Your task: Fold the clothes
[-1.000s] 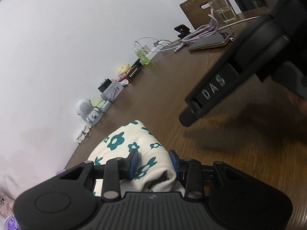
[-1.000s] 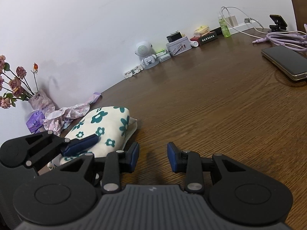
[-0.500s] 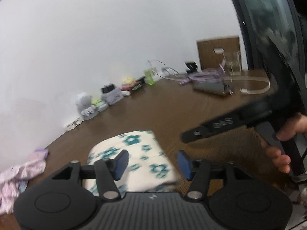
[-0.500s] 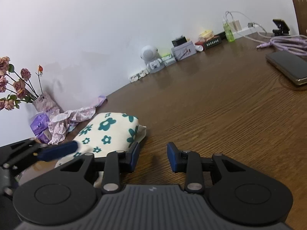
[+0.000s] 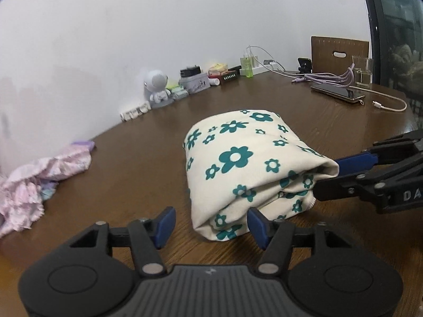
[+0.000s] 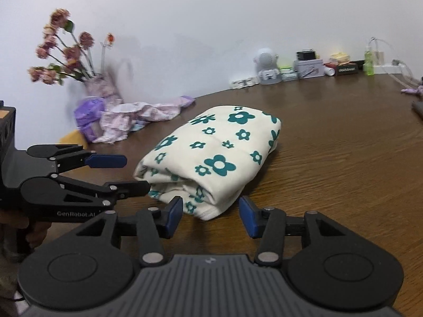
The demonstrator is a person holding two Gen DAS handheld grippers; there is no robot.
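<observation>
one folded garment (image 5: 246, 158), cream with teal flowers, lies on the brown wooden bench (image 5: 132, 163), out on the open surface away from the wall edge. it is folded into a thick oblong bundle. its long axis runs from the near edge of the bench, where both grippers are, toward the far wall edge, slanting a little to the right in the right wrist view. the near short end shows the stacked folded layers; the far end is smooth and rounded.

the left gripper (image 5: 210, 223) sits just in front of the near end, its jaws apart and closing slightly, the bundle's near corner between the blue pads but not pressed by them. the right gripper (image 6: 211, 214) is also at the near end, jaws apart and opening, with the cloth's corner just ahead of the gap and not gripped.

a crumpled pink and lilac cloth (image 5: 39, 174) lies near the bench's left wall edge, well apart from the bundle. a vase of dried flowers (image 6: 68, 60) stands beside it. a phone (image 5: 338, 92) rests toward the far right corner.
</observation>
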